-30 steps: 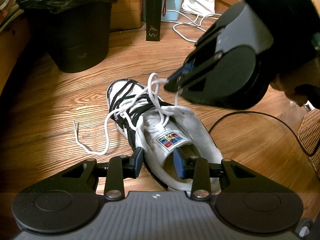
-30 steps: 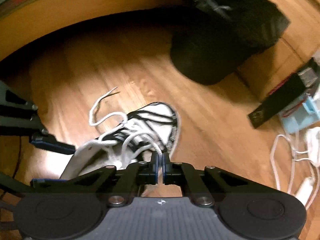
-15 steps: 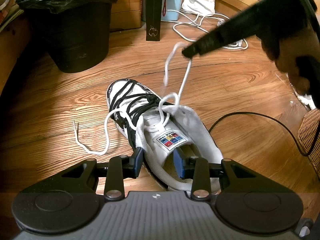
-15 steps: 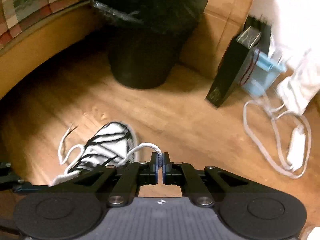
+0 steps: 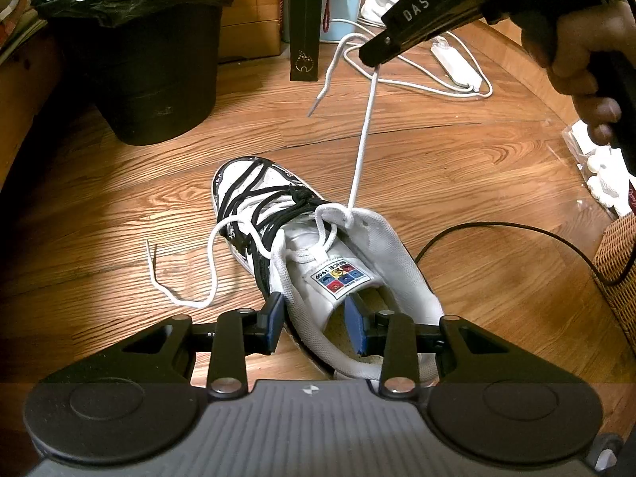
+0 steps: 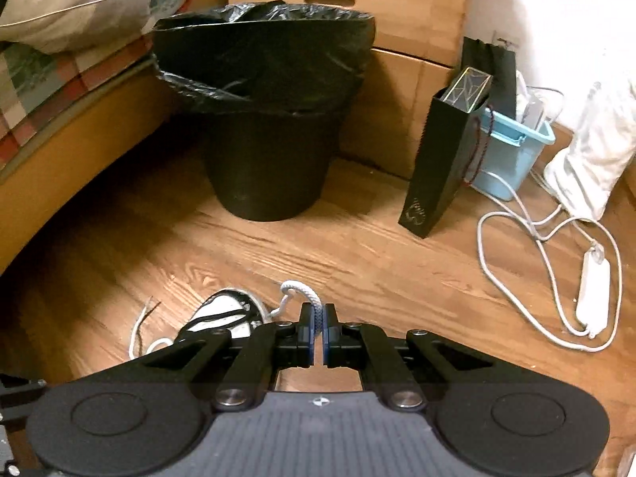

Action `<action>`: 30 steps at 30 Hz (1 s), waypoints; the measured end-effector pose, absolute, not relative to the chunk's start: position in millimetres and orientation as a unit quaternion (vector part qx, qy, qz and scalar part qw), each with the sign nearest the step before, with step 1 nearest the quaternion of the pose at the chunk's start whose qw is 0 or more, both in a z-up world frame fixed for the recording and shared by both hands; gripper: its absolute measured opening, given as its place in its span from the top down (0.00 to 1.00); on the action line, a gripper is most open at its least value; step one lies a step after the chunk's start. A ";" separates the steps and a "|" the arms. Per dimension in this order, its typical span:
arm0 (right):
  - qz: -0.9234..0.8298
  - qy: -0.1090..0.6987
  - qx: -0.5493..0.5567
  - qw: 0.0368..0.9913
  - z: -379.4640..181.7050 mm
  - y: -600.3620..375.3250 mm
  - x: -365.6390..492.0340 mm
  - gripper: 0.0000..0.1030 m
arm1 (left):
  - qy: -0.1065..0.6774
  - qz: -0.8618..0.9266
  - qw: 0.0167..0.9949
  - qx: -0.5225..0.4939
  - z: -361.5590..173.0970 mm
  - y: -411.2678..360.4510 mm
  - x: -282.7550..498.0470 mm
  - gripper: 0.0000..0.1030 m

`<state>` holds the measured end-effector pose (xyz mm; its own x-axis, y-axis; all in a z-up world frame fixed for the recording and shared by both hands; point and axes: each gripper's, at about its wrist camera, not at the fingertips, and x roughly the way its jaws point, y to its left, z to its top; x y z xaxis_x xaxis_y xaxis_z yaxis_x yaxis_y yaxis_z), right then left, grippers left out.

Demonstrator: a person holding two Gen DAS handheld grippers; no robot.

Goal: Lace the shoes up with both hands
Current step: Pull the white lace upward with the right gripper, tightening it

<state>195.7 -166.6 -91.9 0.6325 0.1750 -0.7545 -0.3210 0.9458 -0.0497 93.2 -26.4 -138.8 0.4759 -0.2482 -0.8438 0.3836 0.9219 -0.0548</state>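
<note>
The right claw (image 6: 318,328) is clamped on the white lace (image 5: 359,151), its blue pads pinching the woven cord a little back from the tip. Seen from the left wrist view, the right claw (image 5: 371,57) is raised well above the shoe (image 5: 318,258), and the lace runs taut and nearly straight from it down to an upper eyelet on the shoe's right flap. The short free end droops from the pinch, ending in a stiff aglet.

The left claw (image 5: 314,324) stands apart, one pad on either side of the padded mesh collar wall at the heel, seemingly bracing it; whether the pads touch the fabric I cannot tell.

The shoe lies on the wooden floor (image 5: 457,159), toe pointing away, white mesh and leather with black laces crossing the forefoot.

Risks, as I judge them: the shoe is light and only loosely steadied, so a harder pull could tip or drag it. The round braided cord may slide through the smooth pads. The lace's other end (image 5: 187,278) lies slack in a loop on the floor to the left and could be drawn back through its eyelets.
</note>
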 end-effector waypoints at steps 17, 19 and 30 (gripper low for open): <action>0.064 0.326 -0.056 0.942 -63.3 -198.8 196.1 0.96 | 0.486 -0.182 0.852 0.068 -143.1 -25.4 94.7 0.64; 0.056 0.321 -0.046 0.944 -60.1 -205.1 196.5 0.96 | 0.492 -0.181 0.849 0.069 -146.5 -25.7 95.3 0.64; 0.052 0.316 -0.043 0.946 -58.1 -210.2 191.4 0.96 | 0.496 -0.171 0.849 0.064 -149.9 -20.2 96.6 0.64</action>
<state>191.4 -210.2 -58.1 0.7953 0.0710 -0.6020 -0.1255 0.9909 -0.0490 96.6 -20.2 -149.9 0.4503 -0.2266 -0.8636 0.3537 0.9334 -0.0604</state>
